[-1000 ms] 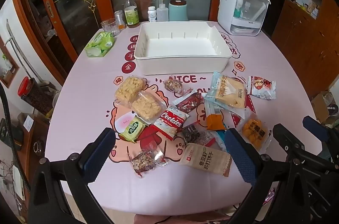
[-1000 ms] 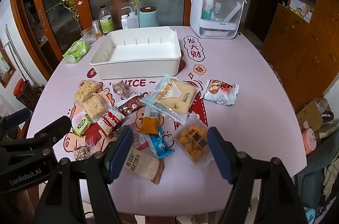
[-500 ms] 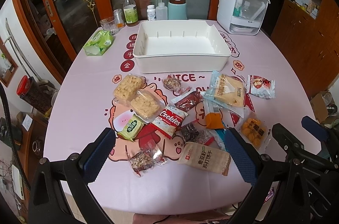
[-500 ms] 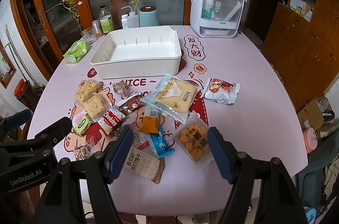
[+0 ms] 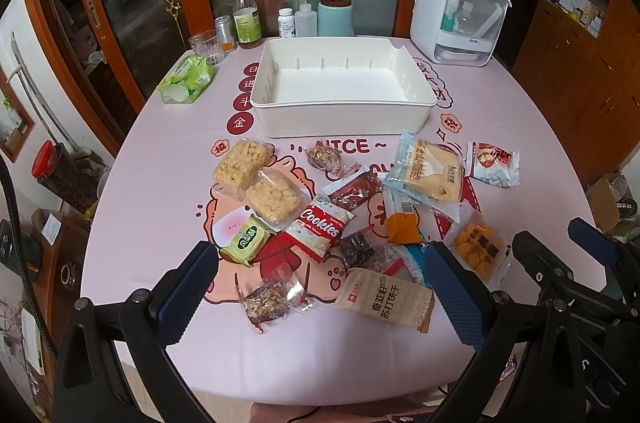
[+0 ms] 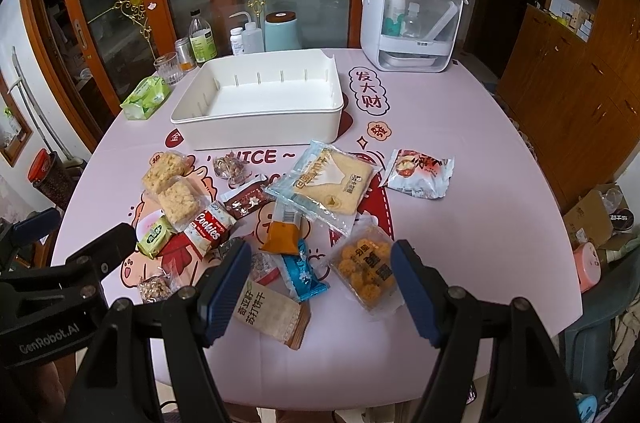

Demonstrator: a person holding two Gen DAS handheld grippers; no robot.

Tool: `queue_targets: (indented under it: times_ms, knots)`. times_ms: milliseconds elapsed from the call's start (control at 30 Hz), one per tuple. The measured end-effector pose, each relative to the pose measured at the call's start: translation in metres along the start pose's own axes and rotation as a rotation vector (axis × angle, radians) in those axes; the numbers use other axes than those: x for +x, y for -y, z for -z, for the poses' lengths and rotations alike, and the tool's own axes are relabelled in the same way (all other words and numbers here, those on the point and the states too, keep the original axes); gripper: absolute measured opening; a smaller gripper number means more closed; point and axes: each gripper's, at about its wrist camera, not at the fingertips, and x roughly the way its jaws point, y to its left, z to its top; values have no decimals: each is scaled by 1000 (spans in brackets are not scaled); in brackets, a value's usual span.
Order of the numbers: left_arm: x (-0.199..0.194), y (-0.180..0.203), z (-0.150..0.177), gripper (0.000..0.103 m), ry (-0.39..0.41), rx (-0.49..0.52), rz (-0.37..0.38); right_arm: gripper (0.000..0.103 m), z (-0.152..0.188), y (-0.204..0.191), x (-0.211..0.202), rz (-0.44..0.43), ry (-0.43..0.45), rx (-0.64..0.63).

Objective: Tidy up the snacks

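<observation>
An empty white bin stands at the back middle of the pink table. Several snack packs lie in a loose pile in front of it: two rice-crisp bars, a red Cookies pack, a beige cracker pack, an orange biscuit pack, a large wafer pack. My left gripper is open above the near packs, empty. My right gripper is open above the cracker and blue packs, empty.
A white dispenser box stands at the back right. Bottles, a teal jar and a glass line the back edge. A green tissue pack lies at the back left. Wooden cabinets stand to the right.
Both grippers have drifted very slightly forward over the table. Both stay open and the snacks have not moved.
</observation>
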Motion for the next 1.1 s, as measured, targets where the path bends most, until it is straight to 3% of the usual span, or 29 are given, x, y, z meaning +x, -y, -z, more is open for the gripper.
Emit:
queue_targets:
  times_ms: [1100]
  knots:
    - [2, 3, 2, 102, -5, -6, -2, 73, 1, -2, 3, -23, 5, -6]
